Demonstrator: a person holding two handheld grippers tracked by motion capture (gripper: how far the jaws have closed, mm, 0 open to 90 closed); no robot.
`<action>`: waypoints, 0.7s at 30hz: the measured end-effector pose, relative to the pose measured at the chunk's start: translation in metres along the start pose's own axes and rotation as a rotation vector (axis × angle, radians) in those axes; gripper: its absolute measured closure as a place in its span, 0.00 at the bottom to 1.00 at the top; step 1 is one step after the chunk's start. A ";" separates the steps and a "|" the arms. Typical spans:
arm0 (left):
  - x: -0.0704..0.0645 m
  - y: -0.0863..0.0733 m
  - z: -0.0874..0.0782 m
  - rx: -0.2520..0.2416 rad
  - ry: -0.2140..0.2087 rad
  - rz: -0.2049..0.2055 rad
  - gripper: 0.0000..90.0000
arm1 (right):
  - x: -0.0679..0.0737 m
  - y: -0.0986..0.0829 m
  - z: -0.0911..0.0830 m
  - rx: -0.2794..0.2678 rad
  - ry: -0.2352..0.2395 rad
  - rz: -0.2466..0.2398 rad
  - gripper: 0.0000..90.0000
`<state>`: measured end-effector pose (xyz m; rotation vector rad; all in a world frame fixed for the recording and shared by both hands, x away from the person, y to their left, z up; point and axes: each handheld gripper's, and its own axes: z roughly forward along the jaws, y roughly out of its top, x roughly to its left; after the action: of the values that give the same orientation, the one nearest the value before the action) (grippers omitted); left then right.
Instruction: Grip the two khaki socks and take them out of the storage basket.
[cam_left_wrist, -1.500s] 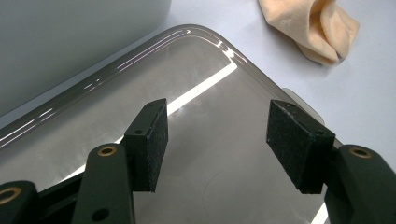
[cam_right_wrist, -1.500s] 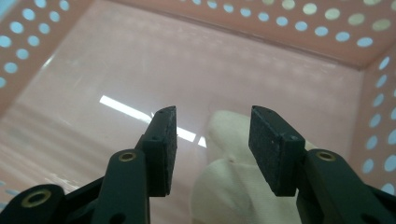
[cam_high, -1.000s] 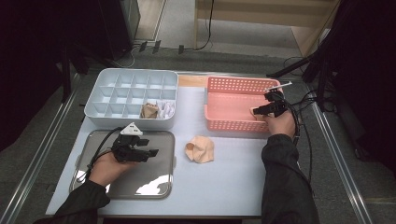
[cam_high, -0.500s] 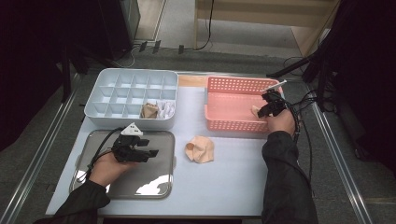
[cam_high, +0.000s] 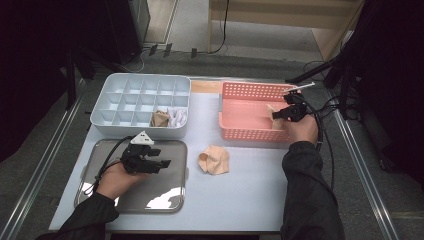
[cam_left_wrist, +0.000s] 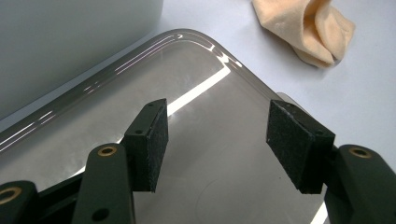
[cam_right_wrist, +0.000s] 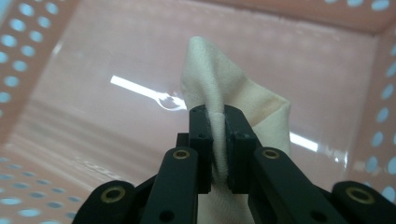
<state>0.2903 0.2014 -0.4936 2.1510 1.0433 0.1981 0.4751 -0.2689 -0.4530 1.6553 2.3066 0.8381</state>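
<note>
1. Right tongs: black jaws closed tight on a fold of cream cloth, soft knit, bunched into a peak. Cloth hangs inside the pink basket, at its right end, above the glossy floor.
2. Left tongs: jaws wide apart, nothing between the flat felt-like pads; they hover over the steel tray.
3. Basket: rectangular plastic, walls perforated with round holes.
4. Tray: shiny metal, rounded corners, at the near left of the white bench.
5. Cloths, four counted: one in the right tongs, one peach piece crumpled on the bench between tray and basket, one tan and one white in the front cells of the pale divided organizer.
6. Organizer sits just behind the tray, well left of the basket.
</note>
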 end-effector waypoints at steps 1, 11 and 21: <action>0.000 0.000 0.000 -0.001 -0.001 0.002 0.45 | 0.002 0.001 -0.002 -0.008 0.006 -0.006 0.94; -0.002 0.005 0.004 0.007 -0.019 0.008 0.45 | 0.029 0.008 -0.023 -0.063 0.060 -0.063 0.94; -0.008 0.014 0.013 0.016 -0.042 0.026 0.46 | 0.052 0.005 -0.052 -0.109 0.099 -0.122 0.94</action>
<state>0.2989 0.1831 -0.4923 2.1745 0.9961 0.1563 0.4367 -0.2377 -0.3981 1.4437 2.3523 1.0197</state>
